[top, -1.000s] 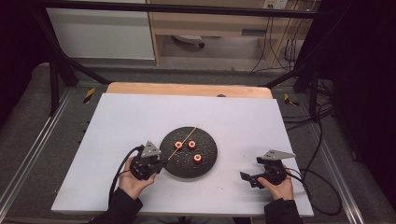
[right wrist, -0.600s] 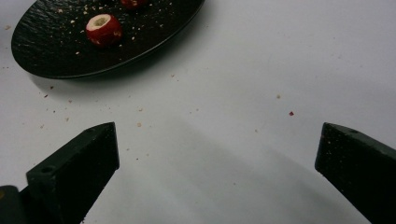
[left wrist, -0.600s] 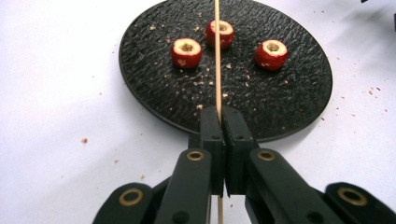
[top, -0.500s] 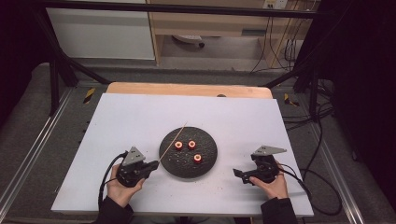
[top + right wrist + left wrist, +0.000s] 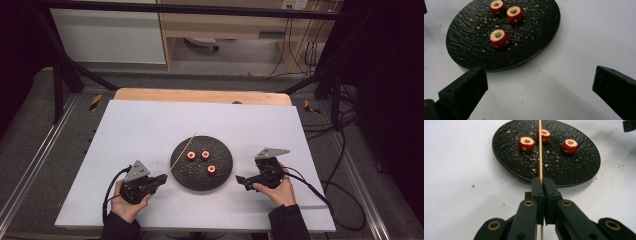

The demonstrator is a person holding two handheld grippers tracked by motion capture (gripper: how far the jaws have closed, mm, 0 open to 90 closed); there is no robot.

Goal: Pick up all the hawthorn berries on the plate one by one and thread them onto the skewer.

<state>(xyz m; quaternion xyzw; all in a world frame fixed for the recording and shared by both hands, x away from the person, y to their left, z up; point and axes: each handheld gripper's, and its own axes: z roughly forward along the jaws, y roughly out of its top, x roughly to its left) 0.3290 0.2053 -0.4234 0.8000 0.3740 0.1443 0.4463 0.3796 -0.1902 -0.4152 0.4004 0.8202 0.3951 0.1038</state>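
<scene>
A black round plate (image 5: pixel 225 175) on the white table holds three red cored fruit pieces (image 5: pixel 191 155) (image 5: pixel 205 154) (image 5: pixel 211 170). My left gripper (image 5: pixel 163 179) sits at the plate's near-left edge, shut on a thin wooden skewer (image 5: pixel 185 147) that slants up over the plate's left rim. In the left gripper view the jaws (image 5: pixel 541 181) pinch the skewer (image 5: pixel 540 150), which points across the plate (image 5: pixel 506 152) between the fruit pieces (image 5: pixel 526 144) (image 5: pixel 569 146). My right gripper (image 5: pixel 239 179) stands open at the plate's right, nothing between its jaws (image 5: pixel 540 75). The nearest fruit piece (image 5: pixel 499 38) lies ahead on the plate (image 5: pixel 469 47).
Crumbs are scattered on the plate and on the white table (image 5: pixel 140 130). A wooden board edge (image 5: pixel 200 95) runs along the table's far side. Metal frame rails (image 5: pixel 45 150) flank the table, and cables (image 5: pixel 320 195) trail at the right.
My left gripper has drawn back toward the near left, off the plate's rim, keeping the skewer. My right gripper has shifted left, closer to the plate.
</scene>
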